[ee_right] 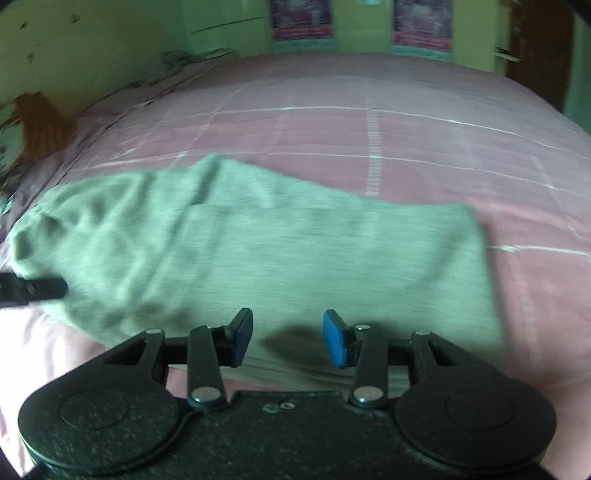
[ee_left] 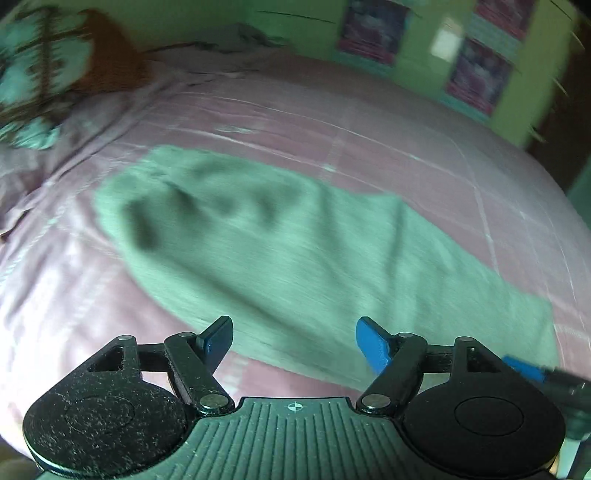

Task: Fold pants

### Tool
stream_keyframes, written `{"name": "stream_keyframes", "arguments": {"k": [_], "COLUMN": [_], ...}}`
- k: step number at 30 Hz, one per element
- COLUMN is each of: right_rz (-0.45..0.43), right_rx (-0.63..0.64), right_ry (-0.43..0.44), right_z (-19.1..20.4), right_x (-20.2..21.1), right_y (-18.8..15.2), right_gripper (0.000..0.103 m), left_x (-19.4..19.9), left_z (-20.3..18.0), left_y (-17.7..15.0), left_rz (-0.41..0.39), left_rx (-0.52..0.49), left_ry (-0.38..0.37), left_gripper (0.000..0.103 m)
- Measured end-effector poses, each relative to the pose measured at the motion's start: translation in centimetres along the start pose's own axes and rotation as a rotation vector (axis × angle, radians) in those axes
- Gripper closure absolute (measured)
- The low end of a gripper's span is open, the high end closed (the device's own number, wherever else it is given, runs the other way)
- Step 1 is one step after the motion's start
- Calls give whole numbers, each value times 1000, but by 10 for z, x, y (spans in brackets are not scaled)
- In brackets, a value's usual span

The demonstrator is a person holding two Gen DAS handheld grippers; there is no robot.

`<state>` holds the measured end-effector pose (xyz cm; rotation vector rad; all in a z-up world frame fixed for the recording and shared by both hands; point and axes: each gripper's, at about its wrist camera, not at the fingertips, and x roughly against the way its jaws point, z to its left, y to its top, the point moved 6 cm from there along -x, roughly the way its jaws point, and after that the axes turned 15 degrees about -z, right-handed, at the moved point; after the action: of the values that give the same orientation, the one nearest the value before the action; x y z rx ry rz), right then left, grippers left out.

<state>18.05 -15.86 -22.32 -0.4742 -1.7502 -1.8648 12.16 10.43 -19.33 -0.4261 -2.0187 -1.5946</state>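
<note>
The grey-green pants [ee_left: 280, 251] are lying flat on the pink checked bedspread [ee_left: 406, 155], folded lengthwise, with the wrinkled end at the left. The left gripper [ee_left: 294, 341] is hanging over their near edge with jaws wide and empty — the right gripper [ee_right: 287, 338] is doing the same, its jaws half open. Posters [ee_right: 301, 18] are hanging on the green wall [ee_right: 92, 48], but the blur is making any writing unreadable.

Both wrist cameras looked steeply down and forward from close above the bed [ee_left: 424, 162], sharing the green pants [ee_left: 288, 251] and the far green wall [ee_right: 110, 40].
</note>
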Motion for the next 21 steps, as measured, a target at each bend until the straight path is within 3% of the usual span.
{"name": "stream_keyframes", "arguments": {"k": [3, 7, 11, 13, 21], "right_rz": [13, 46, 45, 46, 42], "right_rx": [13, 13, -22, -10, 15], "right_ry": [37, 66, 56, 56, 35], "right_z": [28, 50, 47, 47, 49], "right_x": [-12, -24, -27, -27, -28], "right_y": [3, -4, -10, -10, -12], "right_gripper": [59, 56, 55, 54, 52], "left_x": [-8, -27, -50, -65, -116], "left_z": [55, 116, 144, 146, 136], "left_y": [8, -6, -24, -29, -28], "left_rz": [21, 67, 96, 107, 72], "left_rx": [185, 462, 645, 694, 789], "left_ry": [33, 57, 15, -22, -78], "left_gripper": [29, 30, 48, 54, 54]}}
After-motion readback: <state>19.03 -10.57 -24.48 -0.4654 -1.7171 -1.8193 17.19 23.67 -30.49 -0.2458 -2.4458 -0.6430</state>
